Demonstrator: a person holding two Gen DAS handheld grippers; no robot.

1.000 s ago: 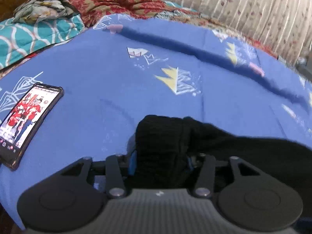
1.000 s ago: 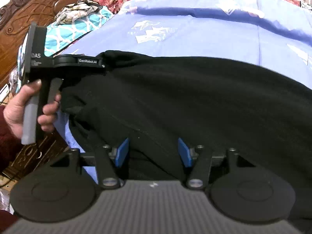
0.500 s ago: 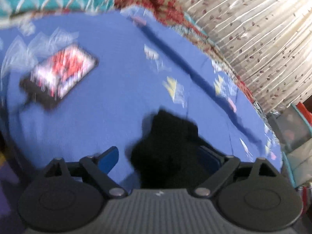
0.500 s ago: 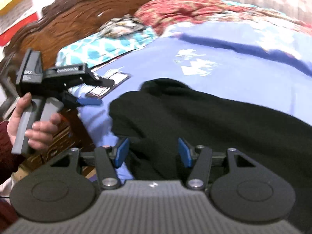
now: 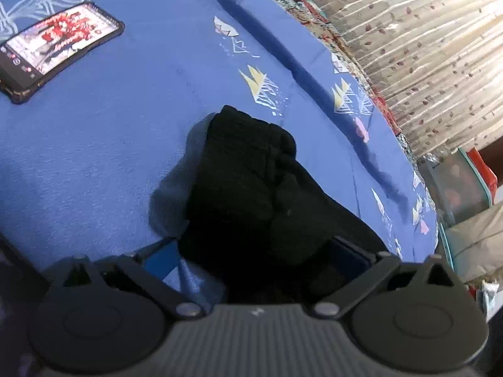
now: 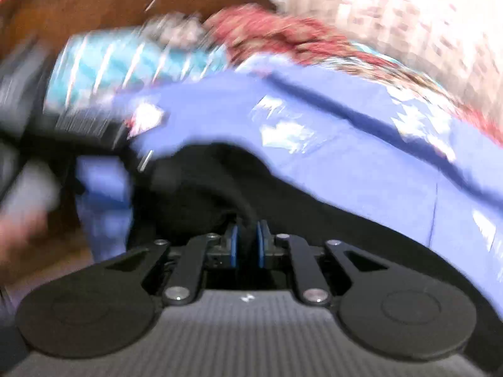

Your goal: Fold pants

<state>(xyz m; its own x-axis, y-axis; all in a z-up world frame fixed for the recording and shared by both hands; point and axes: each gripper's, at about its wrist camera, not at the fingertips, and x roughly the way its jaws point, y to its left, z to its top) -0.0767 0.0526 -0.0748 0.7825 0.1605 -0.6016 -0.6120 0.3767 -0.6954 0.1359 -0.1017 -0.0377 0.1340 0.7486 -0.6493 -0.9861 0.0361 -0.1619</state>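
Black pants handed over from one gripper to the other on the bed.

The pants were bunched on the blue bedsheet, a phone lying well apart. The left gripper was opening — jaws spread wide, cloth between them but unpressed. The right gripper was closing, its blue pads nearly together on a fold of black fabric. A re-grip step was judged in hand — next, the pinched edge would need drawing across to form a fold.

No readable text anywhere; phone screen on the bed shows a red picture, its small marks illegible
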